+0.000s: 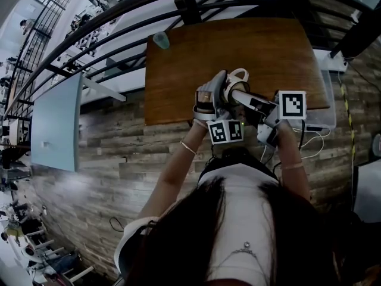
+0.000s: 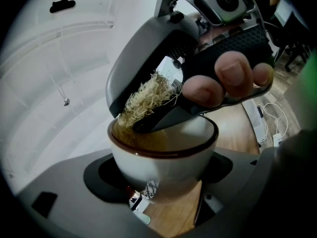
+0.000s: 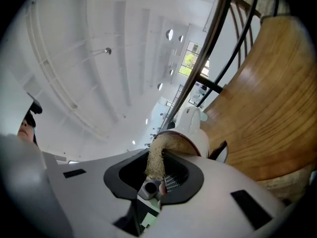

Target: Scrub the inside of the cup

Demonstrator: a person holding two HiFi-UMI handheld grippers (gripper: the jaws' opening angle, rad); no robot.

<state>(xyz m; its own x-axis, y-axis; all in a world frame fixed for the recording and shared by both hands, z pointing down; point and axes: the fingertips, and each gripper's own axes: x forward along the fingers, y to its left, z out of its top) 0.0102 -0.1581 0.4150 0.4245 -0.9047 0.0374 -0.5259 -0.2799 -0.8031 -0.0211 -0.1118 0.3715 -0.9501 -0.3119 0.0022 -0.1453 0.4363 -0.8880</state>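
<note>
The left claw [image 2: 157, 195] is gripping a white cup [image 2: 163, 157] with a dark brown rim, its two grey jaws pressing against the cup's lower sides, so the cup is sitting between them with its mouth facing up and slightly toward the camera. In the head view the cup, handle [image 1: 239, 73] showing, is hanging over the near part of the wooden tabletop [image 1: 178, 70], close to the person's body; whether its base is touching the wood cannot be told. The right claw [image 3: 158, 176] is clenching on a straw-coloured fibre scrubber [image 3: 157, 157], and the scrubber's free end is reaching over the rim into the cup, lying against the inner wall on the left side in the left gripper view. In that view the fingers [image 2: 233, 78] of the person's right hand are wrapping round the right claw's dark body just above the cup. The person's left hand [image 1: 205, 103] is holding the left claw's handle, with a thin bracelet [image 1: 188, 148] showing on that wrist. A small teal tumbler [image 1: 161, 39] is standing at the tabletop's far left corner, well apart from the cup. A black metal railing [image 1: 119, 34] is curving behind the tabletop, and white cables [image 1: 312, 140] are lying beside its right edge.
</note>
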